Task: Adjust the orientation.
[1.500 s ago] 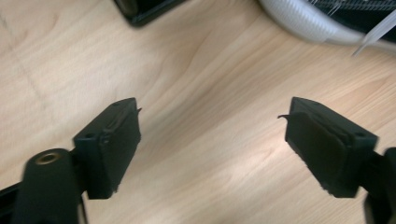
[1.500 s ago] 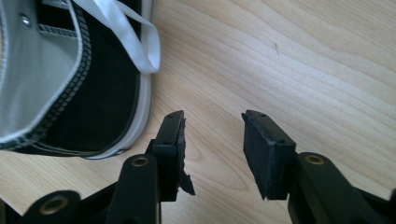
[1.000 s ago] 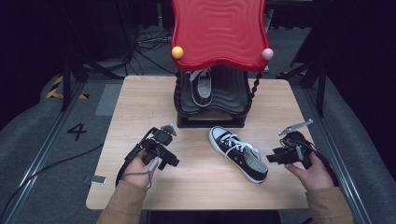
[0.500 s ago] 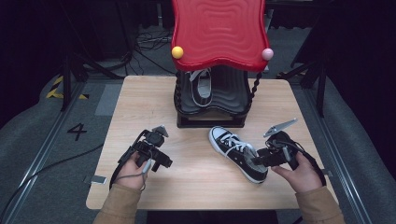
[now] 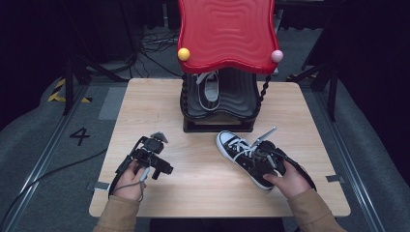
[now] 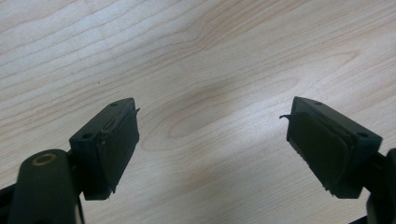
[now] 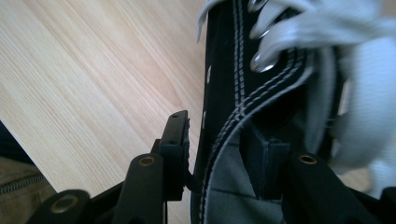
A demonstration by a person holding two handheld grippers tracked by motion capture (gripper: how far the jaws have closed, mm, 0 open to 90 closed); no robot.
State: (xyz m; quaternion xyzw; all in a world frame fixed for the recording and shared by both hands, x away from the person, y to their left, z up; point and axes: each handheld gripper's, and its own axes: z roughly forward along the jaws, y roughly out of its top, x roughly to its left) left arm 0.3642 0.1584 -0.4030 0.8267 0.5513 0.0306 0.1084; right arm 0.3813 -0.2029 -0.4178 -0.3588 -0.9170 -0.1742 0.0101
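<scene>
The right gripper [image 5: 258, 155] straddles the side wall of the black sneaker [image 5: 240, 153] on the tabletop [image 5: 203, 183], one jaw inside the collar (probably for lifting); not yet clamped. The left gripper [image 5: 164, 169] rests spread wide, empty.

A black low-top sneaker [image 5: 244, 157] with white laces, toe cap and sole lies upright on the wooden worktop [image 5: 193, 183], toe toward the rack [image 5: 220, 104]. Its collar wall sits between the right tool's [image 7: 219, 154] jaws. A second matching sneaker [image 5: 209, 91] rests inside the rack.
</scene>
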